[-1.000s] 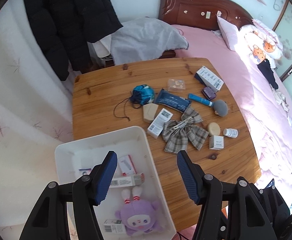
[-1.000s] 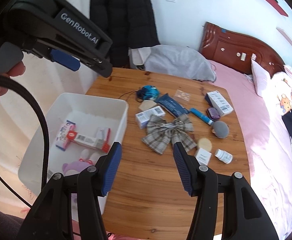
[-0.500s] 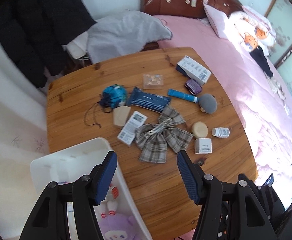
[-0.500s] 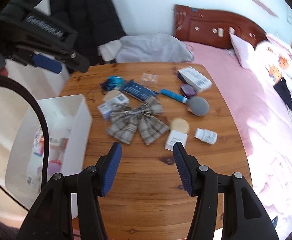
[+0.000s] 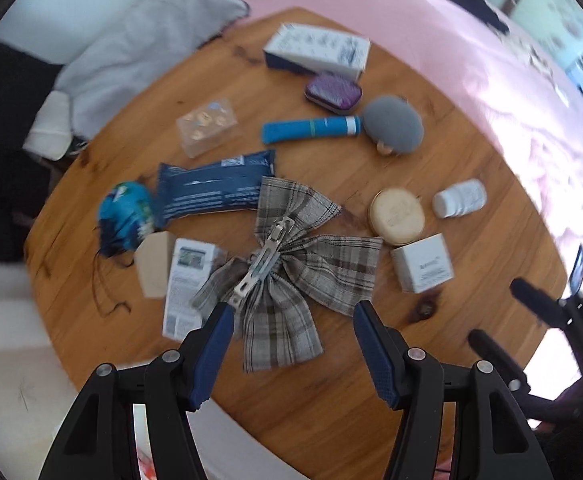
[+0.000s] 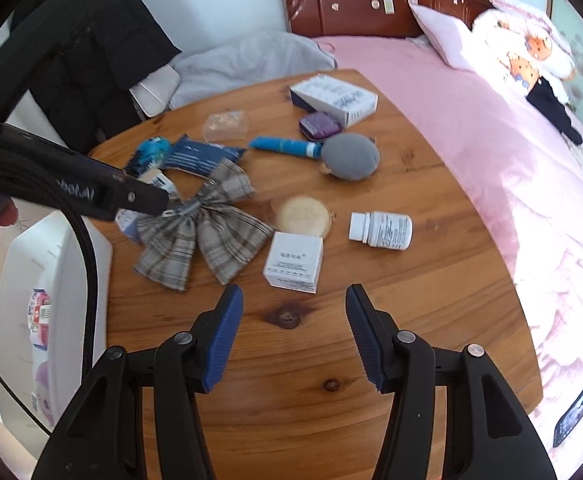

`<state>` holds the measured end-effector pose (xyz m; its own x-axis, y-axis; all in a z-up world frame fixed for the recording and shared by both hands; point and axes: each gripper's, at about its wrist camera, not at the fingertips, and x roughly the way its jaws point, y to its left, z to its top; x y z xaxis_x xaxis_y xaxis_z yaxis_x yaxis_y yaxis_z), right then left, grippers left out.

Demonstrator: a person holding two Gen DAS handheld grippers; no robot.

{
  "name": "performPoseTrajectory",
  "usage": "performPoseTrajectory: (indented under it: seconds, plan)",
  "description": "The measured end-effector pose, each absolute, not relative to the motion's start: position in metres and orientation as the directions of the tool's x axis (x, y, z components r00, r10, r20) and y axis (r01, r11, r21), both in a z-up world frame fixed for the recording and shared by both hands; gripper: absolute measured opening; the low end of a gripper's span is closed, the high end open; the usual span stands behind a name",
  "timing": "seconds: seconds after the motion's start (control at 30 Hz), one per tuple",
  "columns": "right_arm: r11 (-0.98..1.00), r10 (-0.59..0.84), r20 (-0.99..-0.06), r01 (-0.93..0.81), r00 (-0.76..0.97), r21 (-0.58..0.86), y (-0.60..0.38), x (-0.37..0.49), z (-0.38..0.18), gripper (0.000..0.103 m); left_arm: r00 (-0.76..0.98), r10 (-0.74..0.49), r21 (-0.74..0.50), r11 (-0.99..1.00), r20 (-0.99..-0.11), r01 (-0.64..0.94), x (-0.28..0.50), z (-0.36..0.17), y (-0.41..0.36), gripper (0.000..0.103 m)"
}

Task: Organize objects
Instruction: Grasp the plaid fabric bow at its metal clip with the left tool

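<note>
Left wrist view: I hold my left gripper [image 5: 291, 344] spread and empty over the grey plaid fabric bow [image 5: 291, 264], table centre, to straddle it; right gripper [image 6: 291, 332] spread, five o'clock of it.

Setting: a home bedroom. A bed with pink sheet [image 6: 471, 120], carved dark wooden headboard [image 6: 371, 0] and pillow [image 6: 443, 28] stood just beside a round wooden table [image 6: 431, 280]. Dark coat [image 6: 91, 60] hung at the wall; grey garment [image 6: 251, 60] lay behind the table.
</note>
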<state>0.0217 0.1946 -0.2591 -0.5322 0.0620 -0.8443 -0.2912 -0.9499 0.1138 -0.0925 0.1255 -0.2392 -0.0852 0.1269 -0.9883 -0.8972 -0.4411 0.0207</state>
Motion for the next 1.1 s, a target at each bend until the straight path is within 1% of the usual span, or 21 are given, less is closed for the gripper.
performPoseTrajectory:
  seconds: [0.13, 0.27, 0.43, 0.63, 0.77, 0.8, 0.87, 0.9, 0.97, 1.0, 1.03, 1.1]
  plan:
    - [-0.952, 0.052, -0.855, -0.284, -0.516, 0.113, 0.2, 0.014, -0.276, 0.058, -0.085, 0.084, 0.049, -0.369, -0.993, -0.928, -0.096, -0.264, 0.14, 0.063]
    - [-0.953, 0.037, -0.863, -0.277, -0.504, 0.121, 0.203, 0.009, -0.288, 0.058, -0.127, 0.046, 0.109, -0.28, -0.991, -0.954, -0.096, -0.281, 0.15, 0.063]
    - [-0.954, 0.052, -0.862, -0.28, -0.504, 0.107, 0.206, 0.002, -0.298, 0.058, -0.157, -0.001, 0.154, -0.193, -0.988, -0.969, -0.094, -0.301, 0.16, 0.063]
    - [-0.949, 0.053, -0.865, -0.294, -0.499, 0.112, 0.208, -0.006, -0.31, 0.058, -0.171, -0.024, 0.172, -0.147, -0.985, -0.974, -0.094, -0.314, 0.165, 0.063]
    - [-0.948, 0.055, -0.868, -0.298, -0.494, 0.109, 0.206, -0.011, -0.316, 0.058, -0.148, -0.02, 0.149, -0.149, -0.989, -0.978, -0.097, -0.315, 0.166, 0.063]
    - [-0.948, 0.056, -0.87, -0.299, -0.49, 0.108, 0.206, -0.013, -0.318, 0.058, -0.138, -0.02, 0.139, -0.156, -0.99, -0.978, -0.099, -0.315, 0.165, 0.061]
    - [-0.948, 0.052, -0.869, -0.297, -0.493, 0.112, 0.205, -0.014, -0.319, 0.058, -0.118, -0.013, 0.118, -0.16, -0.993, -0.98, -0.1, -0.314, 0.165, 0.055]
    - [-0.948, 0.054, -0.867, -0.298, -0.495, 0.11, 0.205, -0.014, -0.32, 0.058, -0.108, -0.007, 0.108, -0.159, -0.994, -0.981, -0.099, -0.314, 0.164, 0.05]
    - [-0.949, 0.059, -0.868, -0.298, -0.494, 0.105, 0.203, -0.016, -0.322, 0.058, -0.113, -0.001, 0.112, -0.151, -0.994, -0.982, -0.097, -0.312, 0.164, 0.047]
    - [-0.949, 0.06, -0.869, -0.299, -0.491, 0.103, 0.203, -0.017, -0.323, 0.058, -0.118, 0.003, 0.116, -0.146, -0.993, -0.982, -0.095, -0.312, 0.163, 0.041]
    - [-0.948, 0.061, -0.87, -0.3, -0.489, 0.102, 0.202, -0.018, -0.325, 0.058, -0.123, 0.004, 0.121, -0.144, -0.992, -0.982, -0.094, -0.311, 0.163, 0.034]
    - [-0.949, 0.062, -0.872, -0.3, -0.485, 0.1, 0.202, -0.019, -0.327, 0.058, -0.138, 0.005, 0.136, -0.146, -0.99, -0.98, -0.091, -0.31, 0.162, 0.031]
